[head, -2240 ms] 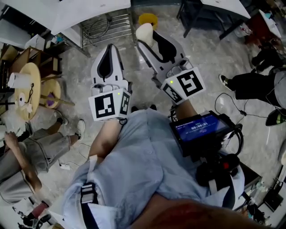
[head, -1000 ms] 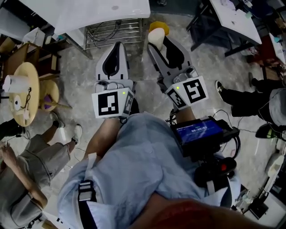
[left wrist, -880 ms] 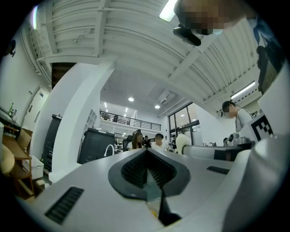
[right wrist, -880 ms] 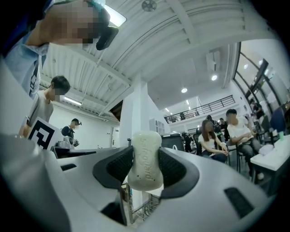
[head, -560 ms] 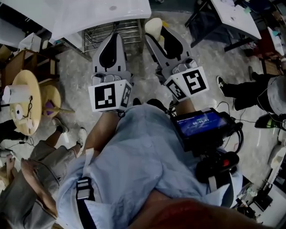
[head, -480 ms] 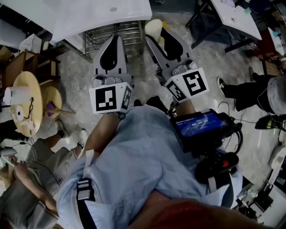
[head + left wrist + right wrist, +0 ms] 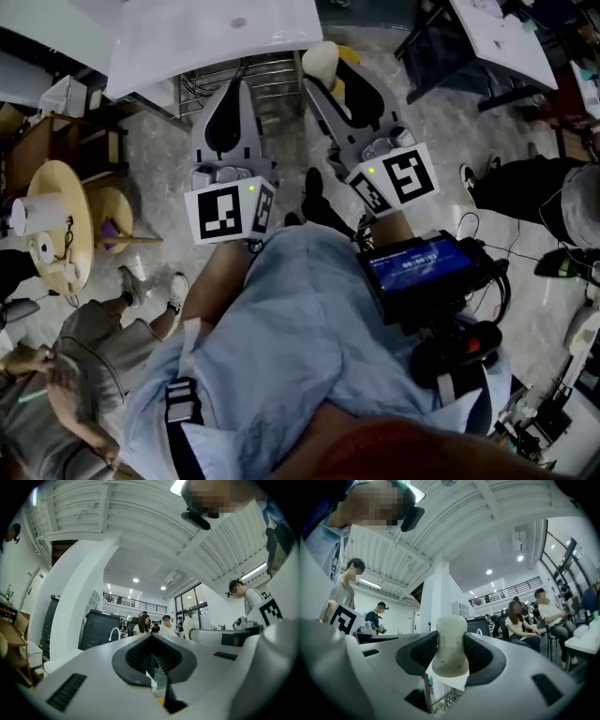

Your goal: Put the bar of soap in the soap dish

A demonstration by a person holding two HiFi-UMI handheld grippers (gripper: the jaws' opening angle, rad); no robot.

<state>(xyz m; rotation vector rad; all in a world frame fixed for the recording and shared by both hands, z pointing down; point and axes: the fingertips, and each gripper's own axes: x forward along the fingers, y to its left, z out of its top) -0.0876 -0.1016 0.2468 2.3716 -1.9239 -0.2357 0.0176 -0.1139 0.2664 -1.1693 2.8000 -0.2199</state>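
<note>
Right tongs [image 7: 326, 73] pinch the bar of soap [image 7: 450, 654], pointing forward beside closed left tongs [image 7: 235, 82].

- The bar of soap [image 7: 450, 645] is pale cream, rounded and waisted, with a few dark specks.
- It stands upright, pinched at its middle between the jaws of the right claw [image 7: 330, 77], its top poking past their tips.

Bar of soap [image 7: 321, 64]: cream. Left gripper [image 7: 152, 641], right gripper [image 7: 450, 643]: light grey, black pads [image 7: 417, 656]. Marker cubes [image 7: 225, 214]: black-and-white squares. Shirt [image 7: 300, 328]: pale blue. Floor [image 7: 159, 159]: grey, marbled.
</note>
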